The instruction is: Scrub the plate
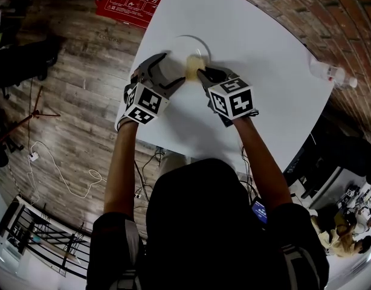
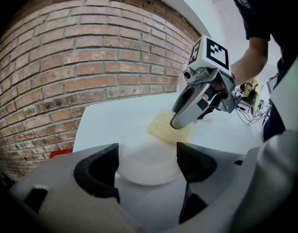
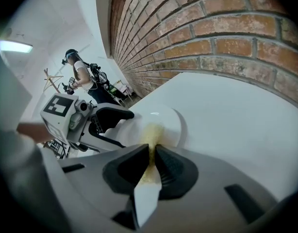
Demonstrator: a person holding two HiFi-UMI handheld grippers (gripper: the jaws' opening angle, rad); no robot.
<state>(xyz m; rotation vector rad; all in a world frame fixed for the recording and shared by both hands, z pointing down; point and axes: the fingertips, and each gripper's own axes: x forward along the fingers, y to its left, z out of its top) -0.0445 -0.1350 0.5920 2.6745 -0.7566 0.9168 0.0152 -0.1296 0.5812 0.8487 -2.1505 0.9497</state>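
A small white plate [image 1: 187, 48] lies on the white table [image 1: 264, 53]. My left gripper [image 1: 173, 69] has its jaws wide apart around the plate's near rim [image 2: 149, 171], and both pads meet that rim. My right gripper [image 1: 197, 71] is shut on a yellow sponge [image 1: 194, 64], which rests on the plate's right side. The left gripper view shows the sponge [image 2: 163, 127] under the right gripper's fingers [image 2: 185, 113]. In the right gripper view the sponge [image 3: 152, 139] sticks out from the shut jaws onto the plate [image 3: 166, 120], with the left gripper [image 3: 107, 125] at the plate's far edge.
A clear plastic bottle [image 1: 330, 72] lies at the table's right edge. A red sign [image 1: 128, 2] lies on the wooden floor past the table's far left corner. A brick wall [image 2: 91, 57] stands behind the table. Another person [image 3: 83, 79] stands far off.
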